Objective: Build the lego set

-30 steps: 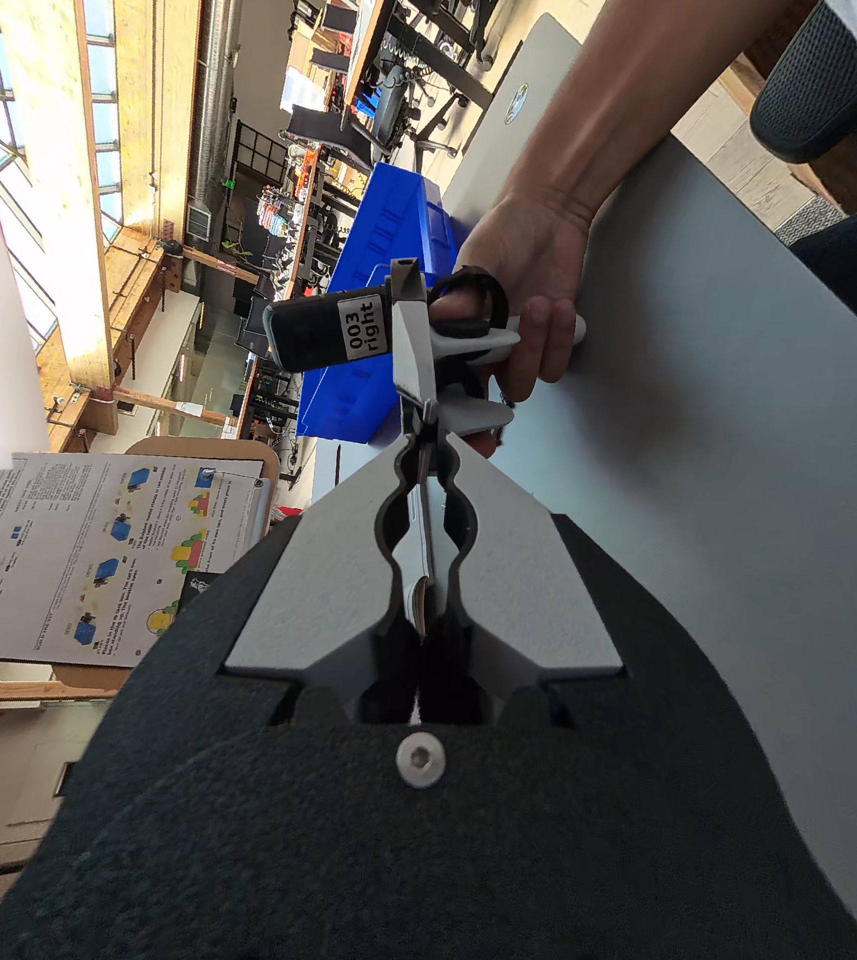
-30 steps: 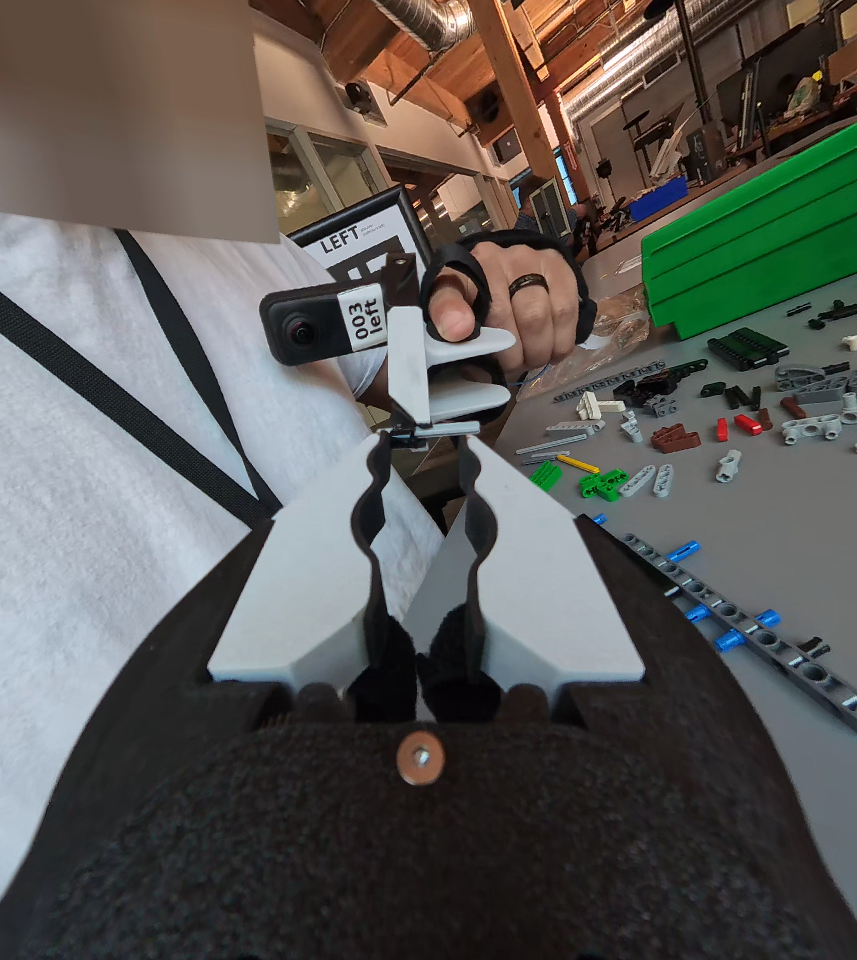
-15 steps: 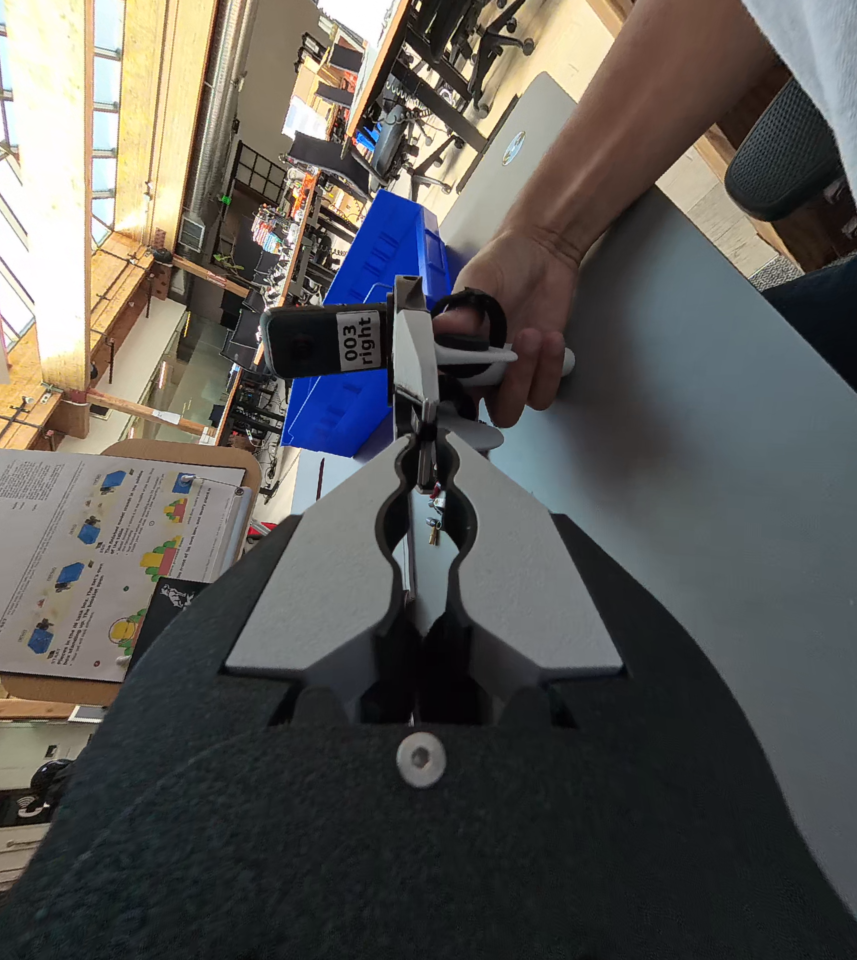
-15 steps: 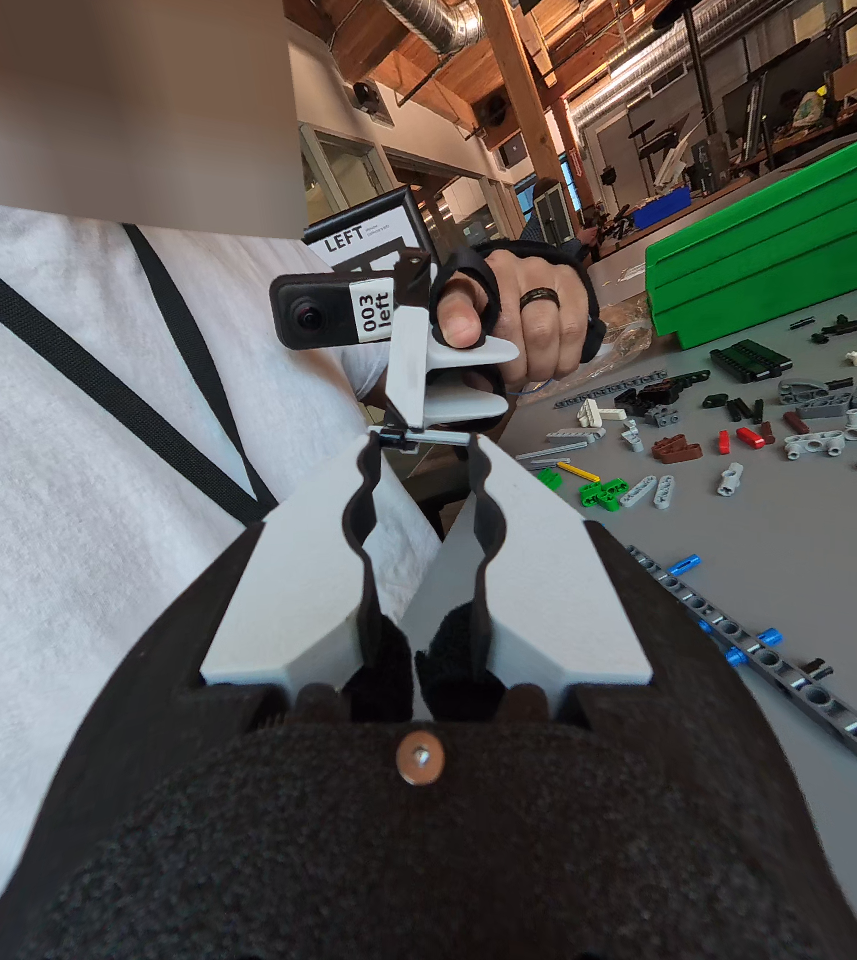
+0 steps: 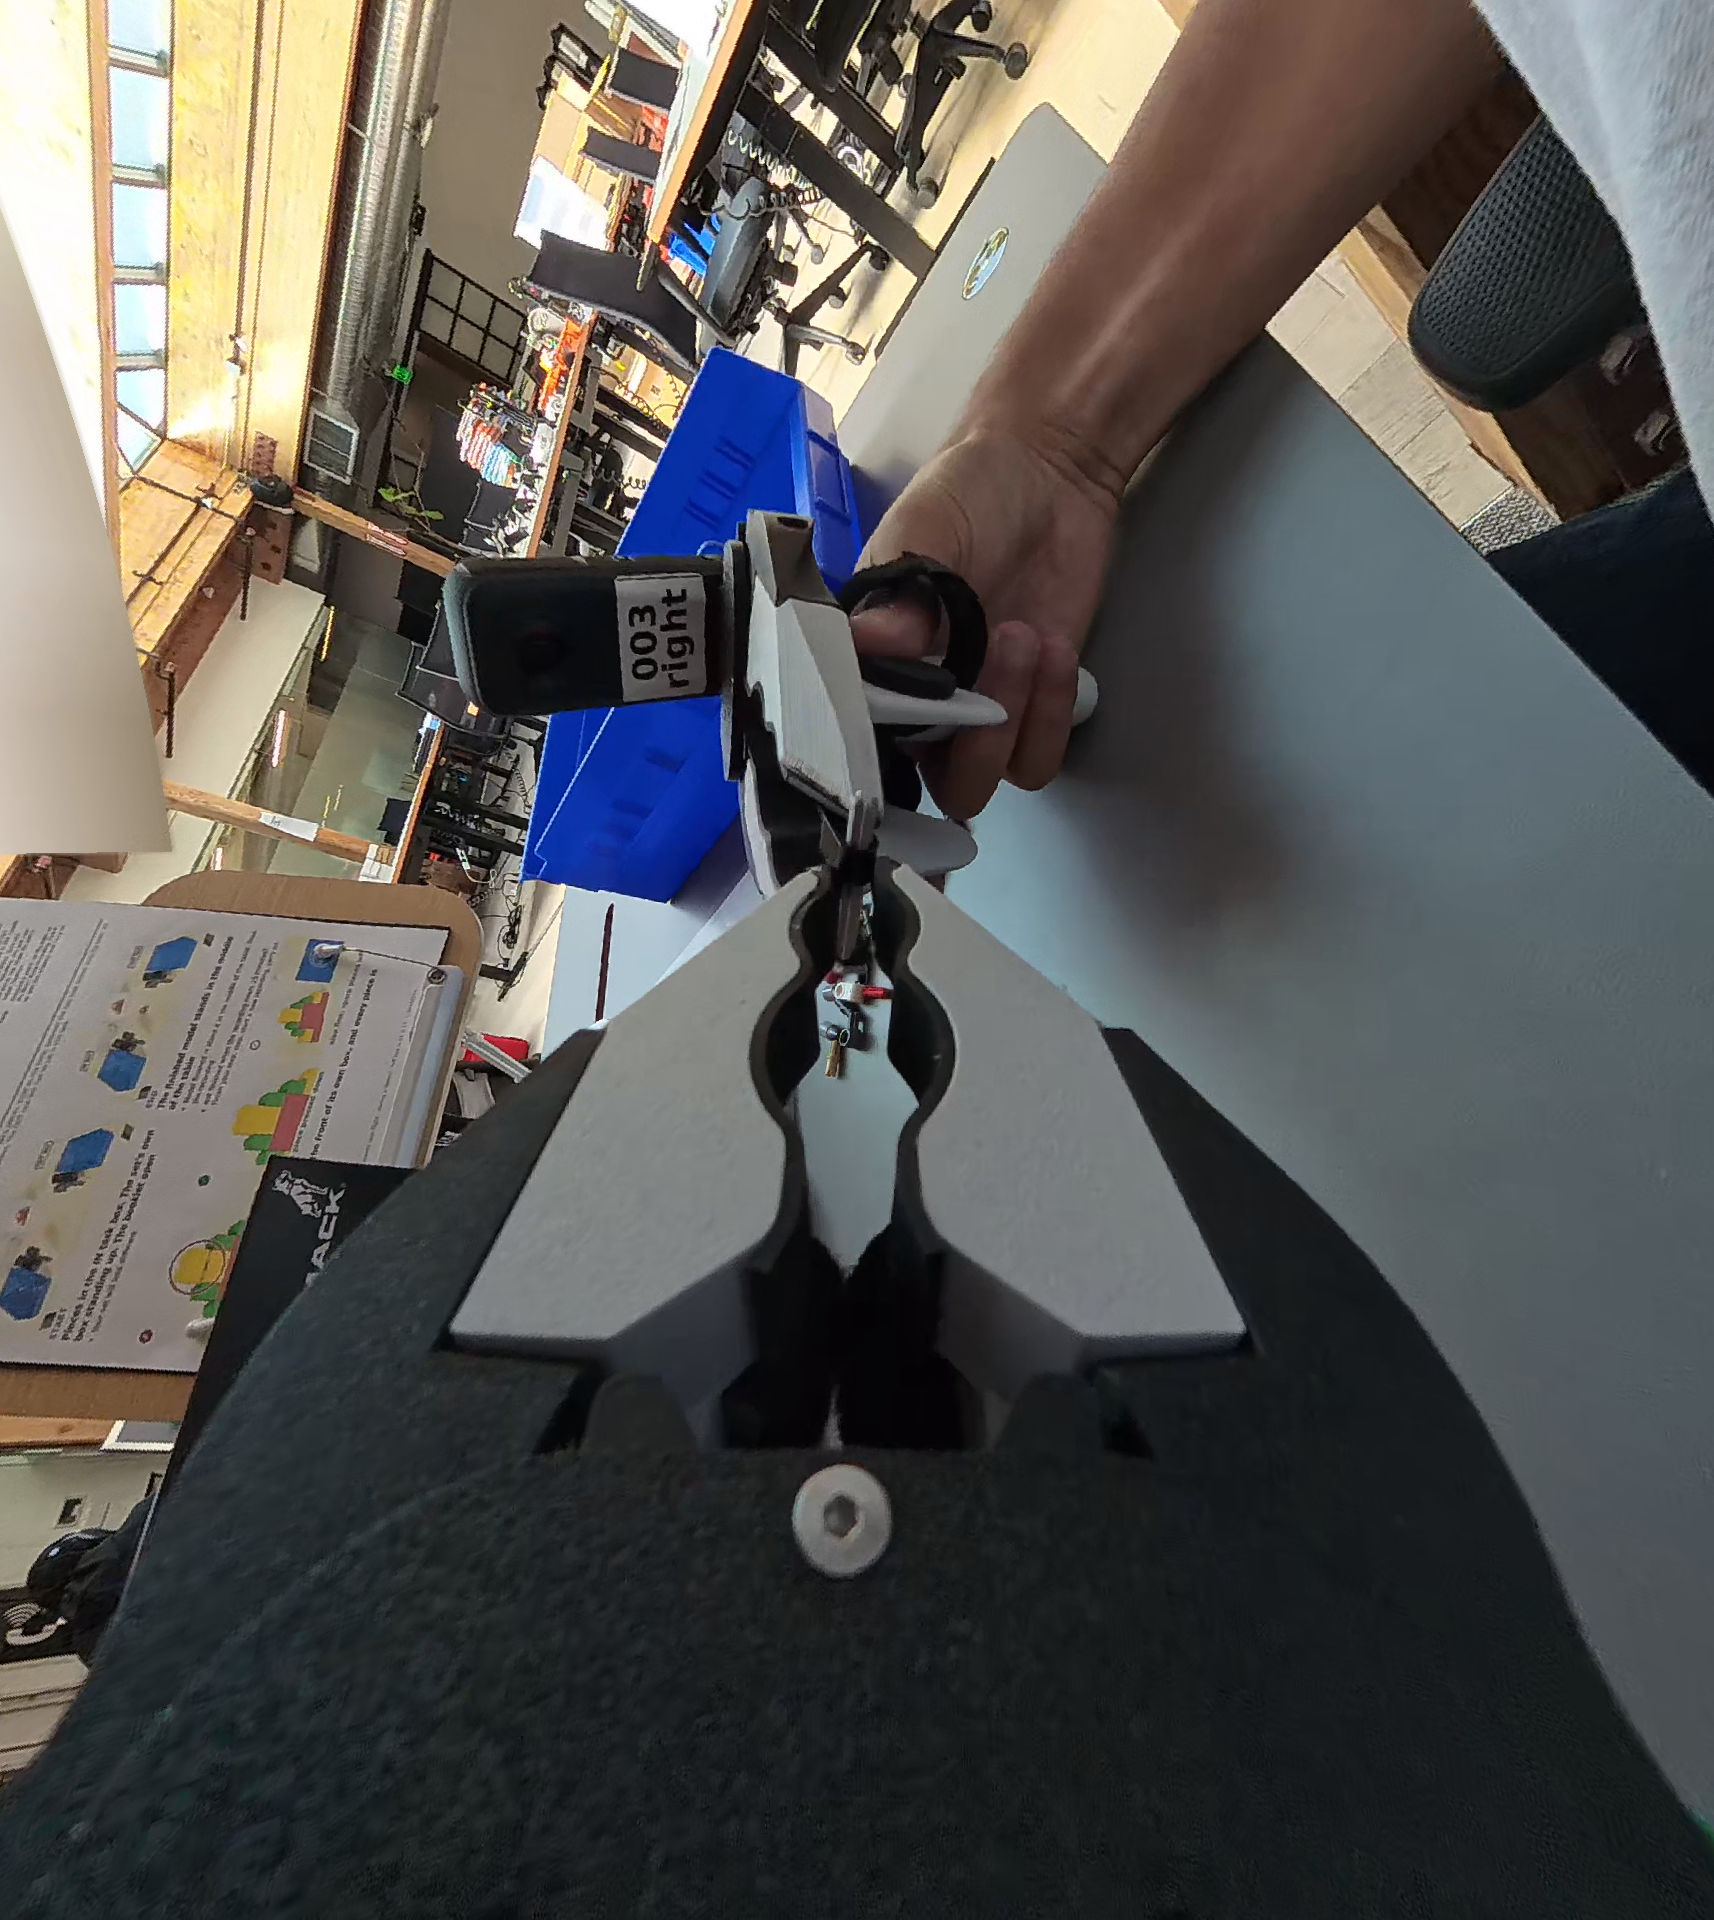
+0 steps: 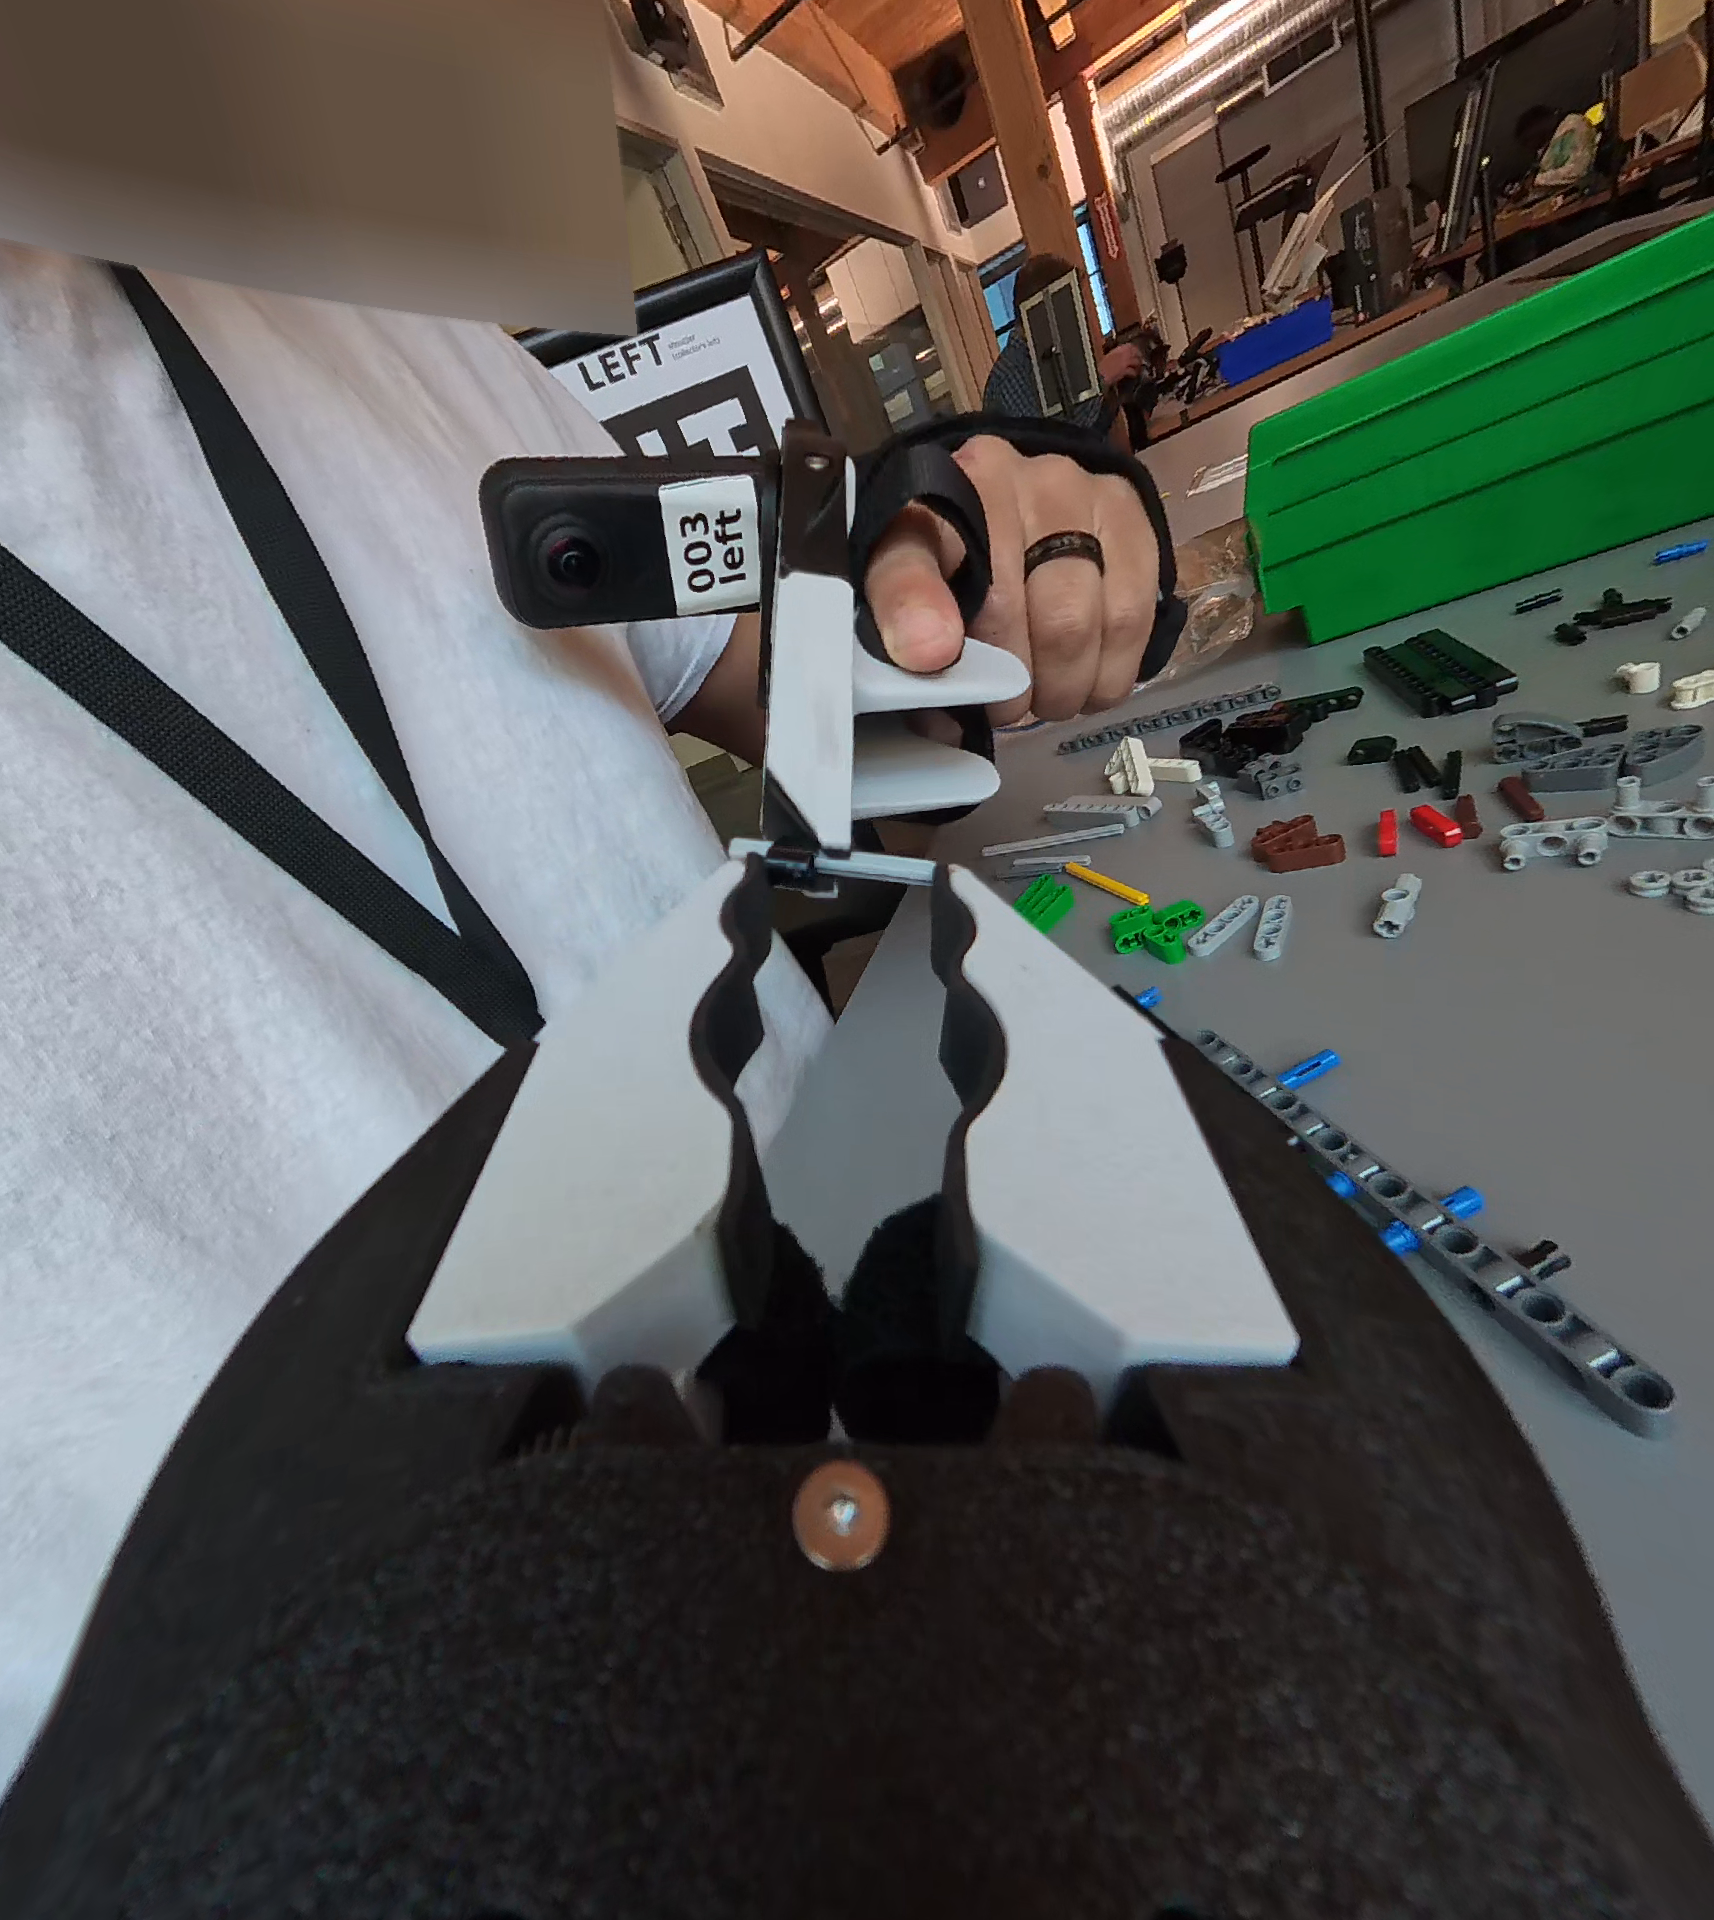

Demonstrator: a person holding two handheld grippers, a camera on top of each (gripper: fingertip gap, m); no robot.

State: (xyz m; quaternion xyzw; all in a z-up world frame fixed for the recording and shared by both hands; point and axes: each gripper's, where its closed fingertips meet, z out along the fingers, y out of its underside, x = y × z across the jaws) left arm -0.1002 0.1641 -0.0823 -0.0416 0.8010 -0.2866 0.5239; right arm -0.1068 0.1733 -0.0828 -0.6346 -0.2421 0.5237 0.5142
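Observation:
A thin grey axle (image 6: 884,869) with a small black piece (image 6: 791,862) on its left end is held in the air above the grey table (image 6: 1455,987). My left gripper (image 5: 853,896) is shut on it. In the right wrist view the left gripper (image 6: 811,836) comes down from above and pinches the black piece. My right gripper (image 6: 848,878) has its fingers a short way apart, and the axle spans the gap with one end against each tip. In the left wrist view the right gripper (image 5: 858,842) shows edge-on, tip to tip with mine.
Loose lego pieces (image 6: 1300,842) lie scattered on the table's right side. A long grey beam with blue pins (image 6: 1435,1236) lies nearer. A green bin (image 6: 1559,436) stands behind them. A blue bin (image 5: 687,644), a laptop (image 5: 988,249) and an instruction sheet (image 5: 157,1122) are on the other side. My left and right fingertips are right by each other.
The two grippers have come closer, tip to tip. My right gripper's fingers opened a little, then closed in on the axle's ends. The left gripper has tilted slightly.

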